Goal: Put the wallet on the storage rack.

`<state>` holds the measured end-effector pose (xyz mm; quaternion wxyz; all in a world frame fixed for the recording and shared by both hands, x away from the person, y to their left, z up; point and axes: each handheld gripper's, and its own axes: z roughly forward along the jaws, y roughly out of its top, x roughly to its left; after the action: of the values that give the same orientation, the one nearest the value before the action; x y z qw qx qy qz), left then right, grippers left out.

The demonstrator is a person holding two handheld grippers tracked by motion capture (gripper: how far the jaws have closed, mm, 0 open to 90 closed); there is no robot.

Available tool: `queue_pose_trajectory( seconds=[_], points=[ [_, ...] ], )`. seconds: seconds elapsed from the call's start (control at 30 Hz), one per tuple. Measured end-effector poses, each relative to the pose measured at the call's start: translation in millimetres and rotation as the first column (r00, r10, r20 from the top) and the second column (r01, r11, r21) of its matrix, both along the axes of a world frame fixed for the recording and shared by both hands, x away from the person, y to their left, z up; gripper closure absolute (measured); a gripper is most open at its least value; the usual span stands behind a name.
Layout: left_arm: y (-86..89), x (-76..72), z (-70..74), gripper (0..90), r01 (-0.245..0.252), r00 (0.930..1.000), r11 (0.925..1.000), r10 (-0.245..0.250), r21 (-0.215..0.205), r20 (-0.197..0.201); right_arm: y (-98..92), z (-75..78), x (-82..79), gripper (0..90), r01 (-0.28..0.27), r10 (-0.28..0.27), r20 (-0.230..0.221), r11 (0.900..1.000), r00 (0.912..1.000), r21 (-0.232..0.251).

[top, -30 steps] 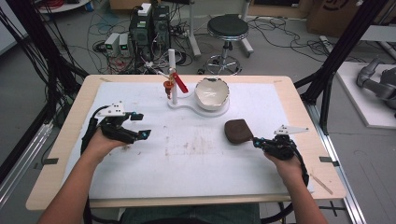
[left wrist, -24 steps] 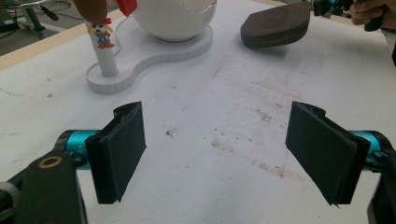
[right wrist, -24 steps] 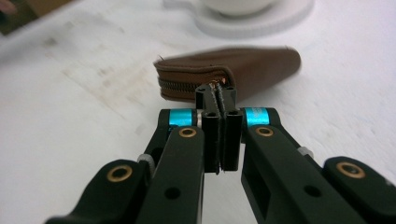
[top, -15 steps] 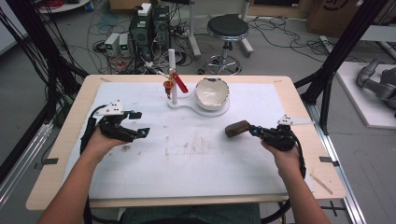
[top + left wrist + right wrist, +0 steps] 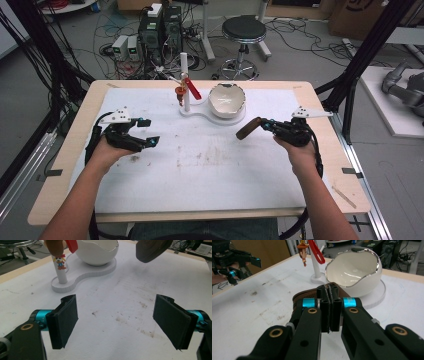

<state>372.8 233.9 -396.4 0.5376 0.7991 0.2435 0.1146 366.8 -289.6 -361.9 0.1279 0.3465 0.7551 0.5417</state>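
Holding a brown pad in the right gripper, left gripper idle

Right gripper (image 5: 265, 125): jaws pressed together on a thin brown pad (image 5: 248, 128), pinching its near edge. In the right gripper view the pad (image 5: 310, 295) sticks out ahead of the jaws, edge held between the two black pads. In the high view it points away from the hand toward table centre and looks lifted clear of the white mat (image 5: 210, 175); contact with the mat cannot be confirmed. In the left gripper view the pad (image 5: 152, 248) sits at the top, apparently above the mat.

Just ahead of the right gripper's tips: white egg-shaped bowl (image 5: 353, 271) with a jagged rim, open side facing the gripper, seated on a white base (image 5: 375, 298). Ahead and to the left of the bowl, on the same base, a white post (image 5: 315, 265) carrying a red strap (image 5: 317, 251) and a small hanging figure (image 5: 302, 251). Pad near the bowl, not touching.

Left gripper (image 5: 147, 132): jaws spread wide, nothing between them. Left gripper view shows bare, stained mat (image 5: 120, 312) between the jaws. Beyond its tips: post (image 5: 60, 271) with a printed figure, base (image 5: 82, 273), and bowl (image 5: 96, 251).

The grippers are well apart, each held in one hand at opposite sides of the mat. Left hand (image 5: 107, 152), right hand (image 5: 300, 150).
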Motion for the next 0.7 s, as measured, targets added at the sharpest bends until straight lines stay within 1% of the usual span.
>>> queue_pose_trajectory(
  seconds=[0.2, 0.33, 0.47, 0.6, 0.7],
  points=[
    [0.7, -2.2, 1.6, 20.0, 0.004, 1.0, 1.0, -0.004, 0.005, 0.008, 7.9, 12.4, 10.6, 90.0, -0.008, 0.008, 0.018, 1.0, 0.9998, -0.01],
    [2.7, -4.6, 2.0, 20.0, 0.002, 0.9999, 1.0, -0.002, 0.007, 0.01, 9.8, 15.3, 14.7, 90.0, -0.009, 0.009, 0.021, 1.0, 0.9997, -0.006],
    [3.2, -7.6, 3.2, 20.0, -0.007, 0.9999, 1.0, 0.007, -0.001, 0.008, 12.0, 19.6, 20.5, 90.0, -0.012, 0.012, 0.029, 1.0, 0.9995, -0.006],
    [3.1, -12.0, 4.8, 20.0, -0.001, 0.9998, 1.0, 0.001, 0.002, 0.017, 16.1, 25.9, 27.3, 90.0, -0.018, 0.018, 0.039, 1.0, 0.9991, -0.001],
    [5.8, -15.1, 4.5, 20.0, -0.006, 0.9998, 1.0, 0.006, 0.005, 0.016, 18.0, 28.1, 30.1, 90.0, -0.019, 0.019, 0.041, 1.0, 0.999, -0.004]
  ],
)
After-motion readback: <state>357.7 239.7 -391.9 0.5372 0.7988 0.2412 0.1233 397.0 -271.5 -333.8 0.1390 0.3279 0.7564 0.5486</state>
